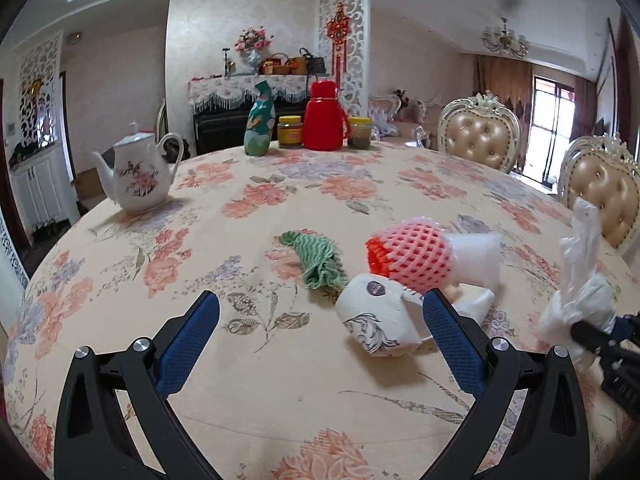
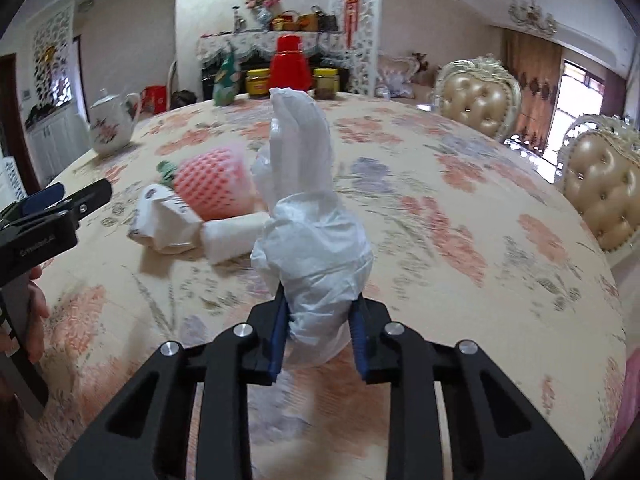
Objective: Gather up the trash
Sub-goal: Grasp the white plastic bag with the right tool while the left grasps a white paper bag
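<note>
Fingers of the right gripper (image 2: pixel 318 334) pinch a crumpled white plastic bag (image 2: pixel 310 240) above the floral tablecloth (image 2: pixel 460 240), while the left gripper (image 1: pixel 320 344) gapes wide beside a crushed white paper cup (image 1: pixel 376 320).

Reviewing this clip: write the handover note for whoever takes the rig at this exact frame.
Right gripper: shut on the white plastic bag, held upright above the table.
Left gripper: open, empty, low over the table, just short of the crumpled paper cup.
Still on the table: paper cup, pink foam fruit net, white foam sleeve, white wrapper, green netting, clustered together.
Done: the bag is in hand; whether anything is inside cannot be told.
Left: pick up each piece and bag it.
</note>
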{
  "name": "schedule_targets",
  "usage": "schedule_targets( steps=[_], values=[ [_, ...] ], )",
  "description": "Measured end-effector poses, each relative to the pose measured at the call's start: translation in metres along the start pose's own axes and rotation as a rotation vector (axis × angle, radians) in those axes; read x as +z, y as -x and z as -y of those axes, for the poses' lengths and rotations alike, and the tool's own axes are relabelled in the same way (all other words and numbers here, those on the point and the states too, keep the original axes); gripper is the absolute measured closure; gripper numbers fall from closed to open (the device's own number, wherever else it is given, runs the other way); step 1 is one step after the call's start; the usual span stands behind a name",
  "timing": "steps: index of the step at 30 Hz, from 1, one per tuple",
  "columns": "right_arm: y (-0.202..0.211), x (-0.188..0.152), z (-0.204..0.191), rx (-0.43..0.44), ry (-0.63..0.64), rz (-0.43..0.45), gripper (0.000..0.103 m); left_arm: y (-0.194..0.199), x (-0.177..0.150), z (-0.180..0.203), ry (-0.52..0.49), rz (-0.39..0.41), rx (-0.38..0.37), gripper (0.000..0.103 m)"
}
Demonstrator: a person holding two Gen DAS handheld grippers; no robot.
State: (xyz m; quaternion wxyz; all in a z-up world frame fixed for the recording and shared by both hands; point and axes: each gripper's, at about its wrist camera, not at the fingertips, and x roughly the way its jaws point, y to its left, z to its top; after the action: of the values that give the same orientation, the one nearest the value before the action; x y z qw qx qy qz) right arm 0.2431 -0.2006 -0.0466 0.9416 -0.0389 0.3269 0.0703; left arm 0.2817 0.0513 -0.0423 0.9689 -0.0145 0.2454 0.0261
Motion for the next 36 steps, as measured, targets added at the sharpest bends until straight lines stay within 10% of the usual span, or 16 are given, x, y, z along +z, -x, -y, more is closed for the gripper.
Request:
schedule_targets(
  steps=[25, 36],
  values=[
    [0.012, -0.011, 0.037, -0.046, -0.153, 0.053, 0.077, -0.039, 0.0, 0.049, -0.057, -0.188, 0.051, 0.008],
    [0.013, -0.013, 0.045, -0.02, -0.181, 0.057, 0.076, -0.062, -0.014, 0.032, 0.075, -0.345, -0.016, 0.067]
  ],
)
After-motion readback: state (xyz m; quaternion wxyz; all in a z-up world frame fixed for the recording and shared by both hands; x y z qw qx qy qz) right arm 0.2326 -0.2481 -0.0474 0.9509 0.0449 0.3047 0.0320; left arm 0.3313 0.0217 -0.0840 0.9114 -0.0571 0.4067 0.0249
